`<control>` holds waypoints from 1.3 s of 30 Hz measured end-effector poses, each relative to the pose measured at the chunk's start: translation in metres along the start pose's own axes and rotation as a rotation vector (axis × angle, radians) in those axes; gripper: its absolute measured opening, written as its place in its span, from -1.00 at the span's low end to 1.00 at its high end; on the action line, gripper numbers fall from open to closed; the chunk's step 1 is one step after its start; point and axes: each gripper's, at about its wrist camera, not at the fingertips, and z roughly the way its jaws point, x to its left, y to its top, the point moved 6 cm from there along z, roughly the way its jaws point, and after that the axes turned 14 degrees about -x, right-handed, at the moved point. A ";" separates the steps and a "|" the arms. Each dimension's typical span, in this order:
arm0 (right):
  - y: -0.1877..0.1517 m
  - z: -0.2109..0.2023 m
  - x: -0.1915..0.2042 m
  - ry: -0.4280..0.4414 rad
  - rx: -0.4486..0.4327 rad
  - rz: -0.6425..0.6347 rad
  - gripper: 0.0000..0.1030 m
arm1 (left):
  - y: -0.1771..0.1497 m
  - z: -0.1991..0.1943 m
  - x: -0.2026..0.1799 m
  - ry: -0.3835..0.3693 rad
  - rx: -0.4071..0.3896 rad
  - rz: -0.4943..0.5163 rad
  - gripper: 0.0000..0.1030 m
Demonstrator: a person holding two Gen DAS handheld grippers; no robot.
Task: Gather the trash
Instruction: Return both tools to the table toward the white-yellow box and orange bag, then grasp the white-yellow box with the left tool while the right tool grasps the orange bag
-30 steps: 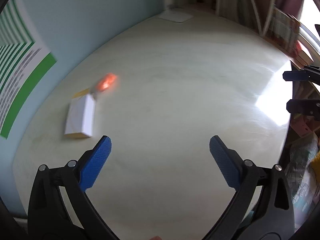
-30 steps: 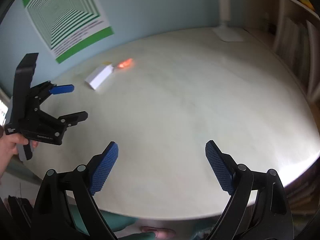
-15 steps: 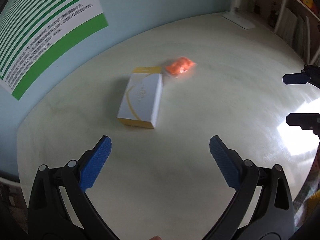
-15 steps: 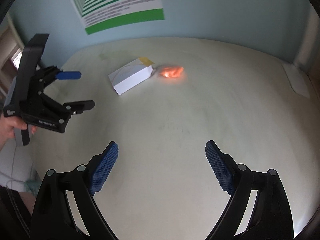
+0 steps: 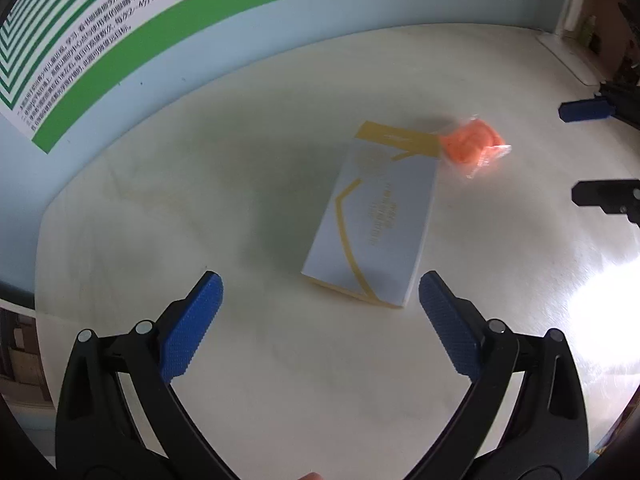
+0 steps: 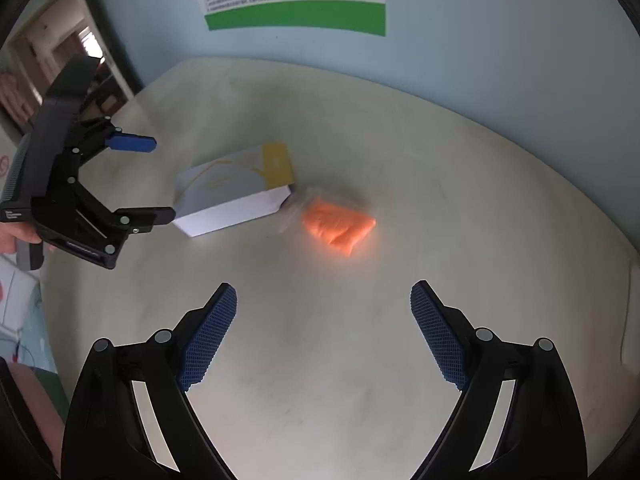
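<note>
Hovering over the worktop [image 5: 120,240], both grippers have jaws spread wide with nothing between them. The left gripper [image 5: 320,304] sits just short of the near end of the white-and-yellow box [image 5: 380,220]; the right gripper [image 6: 324,312] points at bare worktop below the orange packet [image 6: 340,226].

Trash count: one box, one orange packet in clear wrap, the packet touching or just beside the box's yellow end; which of the two cannot be told.

The left view alone shows the box's top face with its gold line pattern, and the right gripper's two fingertips entering at the right edge. The right view alone shows the box's white side wall, the whole left gripper, the hand [image 6: 16,236] holding it, and a doorway [image 6: 60,64] behind. One green-striped poster [image 5: 120,40] on the blue wall shows in both.
</note>
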 end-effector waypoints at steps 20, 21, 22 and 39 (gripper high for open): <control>0.014 0.072 0.006 0.090 0.060 -0.165 0.71 | 0.022 0.039 -0.024 -0.093 0.031 0.028 0.87; 0.016 0.075 0.007 0.088 0.058 -0.176 0.70 | 0.022 0.041 -0.024 -0.096 0.031 0.024 0.87; 0.016 0.076 0.008 0.089 0.058 -0.186 0.69 | 0.024 0.042 -0.025 -0.102 0.031 0.019 0.87; 0.008 0.084 0.014 0.083 0.015 -0.232 -0.15 | 0.029 0.057 -0.026 -0.142 0.028 0.014 0.25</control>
